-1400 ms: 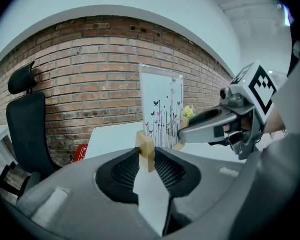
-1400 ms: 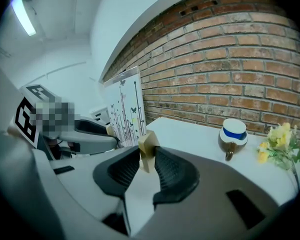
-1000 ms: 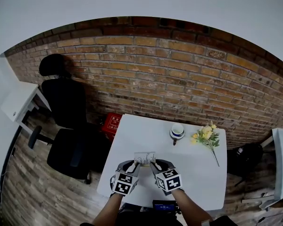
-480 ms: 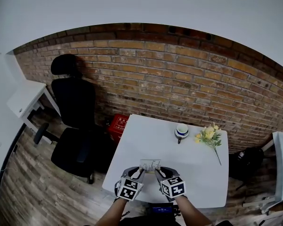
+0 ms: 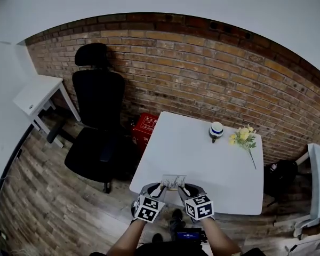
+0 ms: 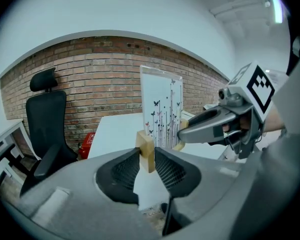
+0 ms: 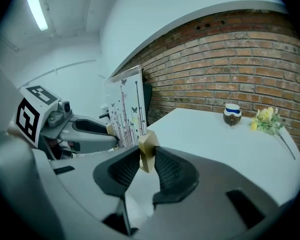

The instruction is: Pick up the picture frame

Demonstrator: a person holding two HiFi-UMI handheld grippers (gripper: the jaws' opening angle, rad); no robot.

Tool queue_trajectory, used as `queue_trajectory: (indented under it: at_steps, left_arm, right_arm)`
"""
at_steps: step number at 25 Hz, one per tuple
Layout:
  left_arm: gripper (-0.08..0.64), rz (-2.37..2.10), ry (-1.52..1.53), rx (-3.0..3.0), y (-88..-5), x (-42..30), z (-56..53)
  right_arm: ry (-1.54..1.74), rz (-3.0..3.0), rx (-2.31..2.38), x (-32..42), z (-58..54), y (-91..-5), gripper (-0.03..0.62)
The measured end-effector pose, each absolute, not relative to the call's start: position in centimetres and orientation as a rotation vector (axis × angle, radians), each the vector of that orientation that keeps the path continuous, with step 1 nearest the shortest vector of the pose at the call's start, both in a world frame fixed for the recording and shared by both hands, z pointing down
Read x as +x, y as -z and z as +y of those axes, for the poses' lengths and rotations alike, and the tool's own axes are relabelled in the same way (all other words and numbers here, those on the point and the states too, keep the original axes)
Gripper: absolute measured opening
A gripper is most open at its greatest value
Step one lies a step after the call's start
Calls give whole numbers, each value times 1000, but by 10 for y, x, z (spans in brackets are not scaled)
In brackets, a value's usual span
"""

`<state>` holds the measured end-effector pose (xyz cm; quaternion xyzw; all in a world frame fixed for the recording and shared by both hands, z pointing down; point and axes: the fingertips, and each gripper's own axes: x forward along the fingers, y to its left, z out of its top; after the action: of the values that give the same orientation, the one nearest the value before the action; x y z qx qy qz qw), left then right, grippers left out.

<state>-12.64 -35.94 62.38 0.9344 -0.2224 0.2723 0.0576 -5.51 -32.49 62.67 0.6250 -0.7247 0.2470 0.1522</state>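
Over the last second, both grippers have drawn the picture frame (image 5: pixel 173 182) back to the near edge of the white table (image 5: pixel 202 153). The left gripper (image 5: pixel 160 189) and right gripper (image 5: pixel 183 189) each clamp part-closed jaws on a wooden foot block (image 6: pixel 146 149), holding the frame upright between them. Step in hand appears to be the lift; next, keep both grips firm and move in unison.

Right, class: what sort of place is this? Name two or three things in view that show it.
Probably an office or small workroom: a black office chair stands by a bare brick wall, with a white table and a second white desk on a wood-plank floor.
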Motion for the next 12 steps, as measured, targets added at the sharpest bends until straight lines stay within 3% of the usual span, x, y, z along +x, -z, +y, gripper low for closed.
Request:
queue_trajectory:
  at_steps: [12]
  left_arm:
    - [103, -543, -824, 2863, -624, -167, -280]
  right_arm:
    - [-745, -1989, 1876, -98, -239, -624, 100]
